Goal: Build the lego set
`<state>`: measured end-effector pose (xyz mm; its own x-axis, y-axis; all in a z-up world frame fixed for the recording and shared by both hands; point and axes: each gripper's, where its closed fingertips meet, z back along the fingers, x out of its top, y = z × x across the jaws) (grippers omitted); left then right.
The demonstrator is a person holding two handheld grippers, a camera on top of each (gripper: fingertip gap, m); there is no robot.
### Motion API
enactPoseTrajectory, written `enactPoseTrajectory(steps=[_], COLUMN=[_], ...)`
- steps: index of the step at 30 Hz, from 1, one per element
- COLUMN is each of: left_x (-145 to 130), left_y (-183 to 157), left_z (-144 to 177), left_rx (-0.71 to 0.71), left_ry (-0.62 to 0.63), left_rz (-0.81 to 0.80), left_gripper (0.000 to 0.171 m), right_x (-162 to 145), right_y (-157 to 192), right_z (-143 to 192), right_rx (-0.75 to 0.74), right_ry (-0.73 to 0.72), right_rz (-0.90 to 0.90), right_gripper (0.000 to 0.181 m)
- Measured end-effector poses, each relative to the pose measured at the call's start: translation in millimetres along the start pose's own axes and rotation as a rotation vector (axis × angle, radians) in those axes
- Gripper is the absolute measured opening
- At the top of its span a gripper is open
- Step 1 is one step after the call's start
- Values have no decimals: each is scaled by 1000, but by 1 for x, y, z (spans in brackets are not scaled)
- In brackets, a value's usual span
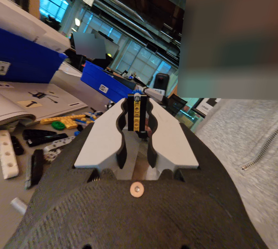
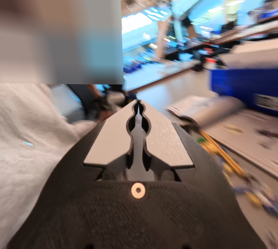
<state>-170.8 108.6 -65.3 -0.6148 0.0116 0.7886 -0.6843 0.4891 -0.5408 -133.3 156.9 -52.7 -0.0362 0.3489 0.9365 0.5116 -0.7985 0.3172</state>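
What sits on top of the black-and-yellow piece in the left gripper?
A grey pin caps the black-and-yellow piece; a blue gear shows behind it, mostly hidden. Its attachment is covered.

I see glossy plastic on the yellow-black lego piece (image 1: pixel 136 115), matt grey fingers (image 1: pixel 103 135) over a rough ridged black body, fuzzy grey cloth hoodie (image 1: pixel 240 144) with metal zipper (image 1: pixel 261 151).

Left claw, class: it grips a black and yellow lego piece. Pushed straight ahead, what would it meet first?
Probably the right claw, whose grey fingers reach in just beyond the lego assembly held by the left claw. Depth is unclear.
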Motion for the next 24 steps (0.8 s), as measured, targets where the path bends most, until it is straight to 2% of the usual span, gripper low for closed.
enactPoseTrajectory(steps=[2,4,5,7,10,16,24], left_x=[2,5,6,8,8,13,19], left_y=[9,14,15,17,24,26,29], left_z=[2,4,4,5,6,3,-20], left_rx=[61,87,90,95,138,180,147], left_ry=[-12,-35,-48,-64,-70,-98,-129], left_rz=[-28,-37,-33,-27,-38,-91,-4], left_gripper=[23,23,23,23,23,23,23], right_x=[-21,-35,-39,-45,-52,-51,-43], right_y=[-14,-27,-27,-20,-15,-22,-28], right_z=[5,5,2,-6,-10,-5,1], right_rx=[-150,-277,-291,-260,-236,-278,-328], right_ry=[102,174,200,241,250,256,226], right_rz=[124,251,296,354,346,376,387], right_gripper=[0,17,27,27,29,25,26])
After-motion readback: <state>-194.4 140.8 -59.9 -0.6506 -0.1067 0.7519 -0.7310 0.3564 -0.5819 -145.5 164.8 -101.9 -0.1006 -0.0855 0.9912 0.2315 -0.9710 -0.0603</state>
